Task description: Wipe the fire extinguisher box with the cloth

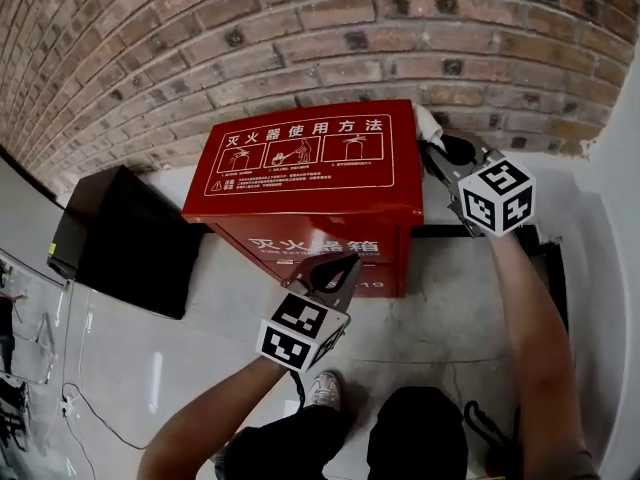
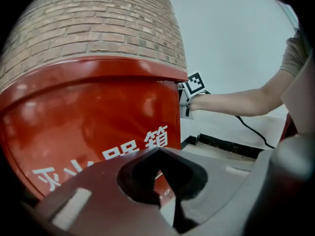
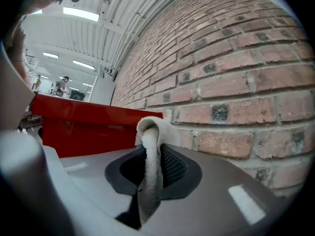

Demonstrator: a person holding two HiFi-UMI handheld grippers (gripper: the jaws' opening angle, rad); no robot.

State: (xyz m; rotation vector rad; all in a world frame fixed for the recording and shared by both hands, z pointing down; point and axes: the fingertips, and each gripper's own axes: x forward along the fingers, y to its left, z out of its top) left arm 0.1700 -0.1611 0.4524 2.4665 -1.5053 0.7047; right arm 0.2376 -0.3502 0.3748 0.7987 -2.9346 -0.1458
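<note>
Red box [image 1: 300, 158], white cloth [image 1: 428, 123] alongside.

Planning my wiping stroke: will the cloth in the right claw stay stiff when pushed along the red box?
Probably floppy: the cloth doubles over limply in the right claw. Its looped nap likely drags, not slips, on the glossy box.

The box [image 1: 300, 183] backs onto the brick wall [image 1: 300, 28]: no way behind. A black case [image 1: 130, 243] crowds its left front corner. The lid and right side are free. The right gripper [image 1: 435, 140], pinching the cloth [image 1: 426, 120], sits at the right rear corner.
</note>
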